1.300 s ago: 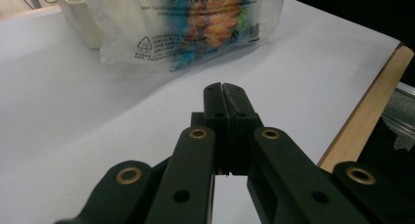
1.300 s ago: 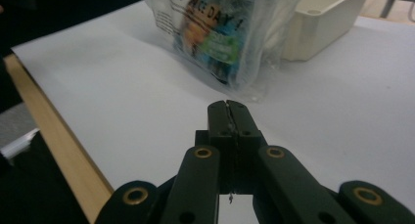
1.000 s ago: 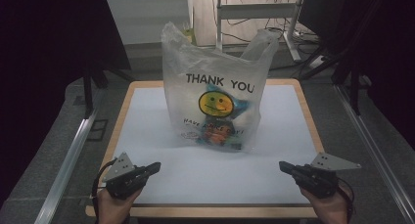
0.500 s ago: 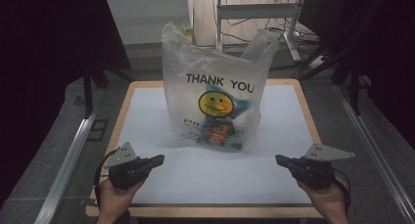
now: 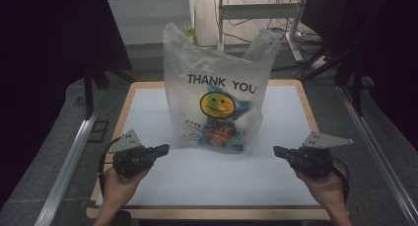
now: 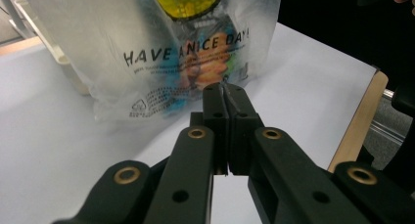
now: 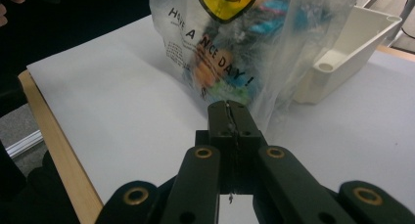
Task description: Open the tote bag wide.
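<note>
White table [image 5: 148,107]: both grippers, left [image 5: 161,149] and right [image 5: 279,150], fingers pressed together, empty, near the plastic bag [image 5: 217,83].

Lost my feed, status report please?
Left claw and right claw shut, empty. Bag upright between them, untouched. White bin behind bag.

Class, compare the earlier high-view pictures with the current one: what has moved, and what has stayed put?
Both the left hand-held gripper and the right hand-held gripper have crept forward toward the plastic bag, jaws shut and empty. Nothing was gripped or released. The bag stands unmoved on the table.
</note>
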